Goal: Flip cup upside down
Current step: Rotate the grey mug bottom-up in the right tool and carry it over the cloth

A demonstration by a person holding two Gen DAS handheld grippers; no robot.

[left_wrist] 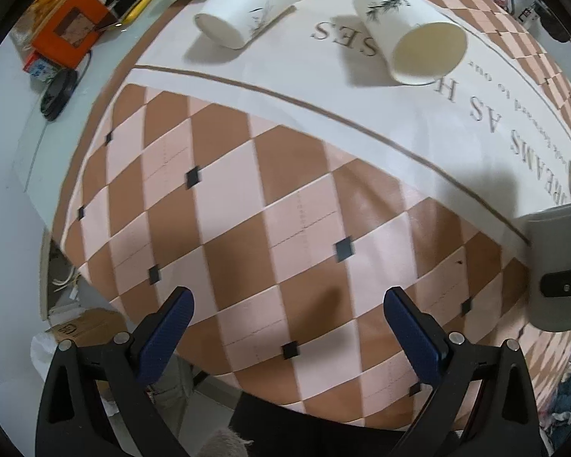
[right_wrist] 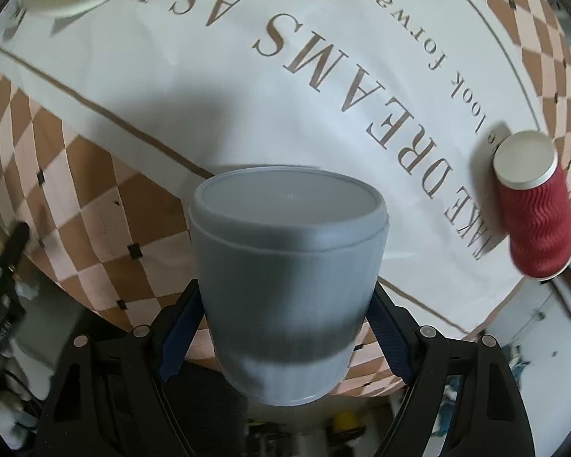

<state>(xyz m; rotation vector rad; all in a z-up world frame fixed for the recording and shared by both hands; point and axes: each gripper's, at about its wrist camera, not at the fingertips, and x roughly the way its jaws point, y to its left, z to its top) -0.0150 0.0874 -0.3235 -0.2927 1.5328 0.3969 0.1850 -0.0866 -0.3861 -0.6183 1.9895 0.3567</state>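
Gray cup (right_wrist: 285, 282) sits clenched in my right claw (right_wrist: 285, 327), base up; my left claw (left_wrist: 285, 327) hangs released over the surface (left_wrist: 247, 198).

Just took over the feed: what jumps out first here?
The grey cup fills the right wrist view, clamped in the right gripper above the checkered cloth. A red cup lies at the right. White paper cups lie tipped at the far side; the left gripper is open.

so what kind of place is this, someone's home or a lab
Probably a lived-in home room: a table under a checkered printed tablecloth, paper cups lying on it, cluttered boxes beside it. The right gripper holds a grey cup.
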